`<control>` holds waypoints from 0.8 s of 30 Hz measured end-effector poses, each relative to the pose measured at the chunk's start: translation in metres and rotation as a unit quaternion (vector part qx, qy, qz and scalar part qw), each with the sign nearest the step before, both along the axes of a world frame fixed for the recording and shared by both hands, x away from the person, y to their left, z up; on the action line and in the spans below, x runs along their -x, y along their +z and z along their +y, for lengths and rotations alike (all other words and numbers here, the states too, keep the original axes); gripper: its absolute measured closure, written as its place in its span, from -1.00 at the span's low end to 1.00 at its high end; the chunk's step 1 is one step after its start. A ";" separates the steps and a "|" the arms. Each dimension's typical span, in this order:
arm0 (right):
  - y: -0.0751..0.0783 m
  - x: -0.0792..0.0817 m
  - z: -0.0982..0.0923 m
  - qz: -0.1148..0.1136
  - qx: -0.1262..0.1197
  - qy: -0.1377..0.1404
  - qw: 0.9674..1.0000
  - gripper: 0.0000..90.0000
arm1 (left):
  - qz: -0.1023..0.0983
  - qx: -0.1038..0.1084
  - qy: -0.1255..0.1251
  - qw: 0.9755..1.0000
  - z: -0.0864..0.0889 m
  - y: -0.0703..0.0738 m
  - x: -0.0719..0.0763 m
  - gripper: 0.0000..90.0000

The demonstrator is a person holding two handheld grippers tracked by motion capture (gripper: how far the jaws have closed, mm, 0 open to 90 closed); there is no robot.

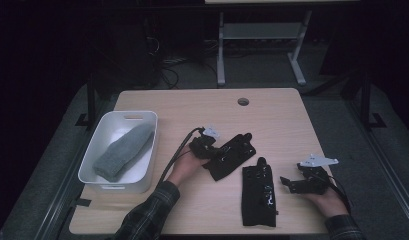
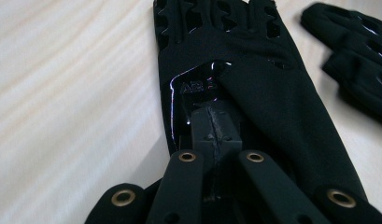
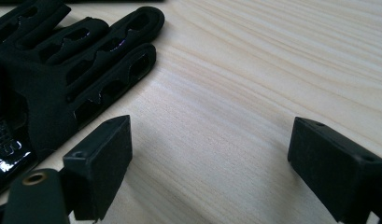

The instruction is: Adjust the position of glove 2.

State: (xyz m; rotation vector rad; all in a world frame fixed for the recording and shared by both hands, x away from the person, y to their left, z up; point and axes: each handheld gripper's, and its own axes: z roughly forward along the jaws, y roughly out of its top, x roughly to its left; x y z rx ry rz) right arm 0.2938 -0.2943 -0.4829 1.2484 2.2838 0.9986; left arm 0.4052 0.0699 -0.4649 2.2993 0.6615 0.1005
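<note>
Nearest you, your right tongs [image 1: 286, 183] rest with jaws apart just right of the flat black glove [image 1: 258, 196] on the tabletop [image 1: 282, 120]. Up-left of that glove, your left tongs [image 1: 215, 148] clamp the second glove's [image 1: 231, 155] cuff; the white bin [image 1: 103, 131] stands farther left.

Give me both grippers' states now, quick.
Left gripper: jaws shut on the angled black glove.
Right gripper: jaws open, holding nothing.

Both black tools sit near the white bin [image 1: 142, 150] side of the wooden surface [image 1: 272, 115]. The left tool [image 1: 212, 150] trails a dark cable and shows brass rivets; the right tool [image 1: 287, 184] carries a grey three-cornered plate. Sleeves are dark plaid.
</note>
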 end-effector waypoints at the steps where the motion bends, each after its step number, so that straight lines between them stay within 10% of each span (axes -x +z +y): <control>1: 0.000 0.000 0.000 0.000 0.000 0.000 1.000 -0.70 | 0.003 -0.006 -0.002 1.000 0.005 0.001 0.007 0.99; 24: 0.003 0.001 0.001 0.009 0.006 0.002 1.000 -0.60 | 0.023 -0.035 -0.023 0.999 0.043 0.014 0.079 0.88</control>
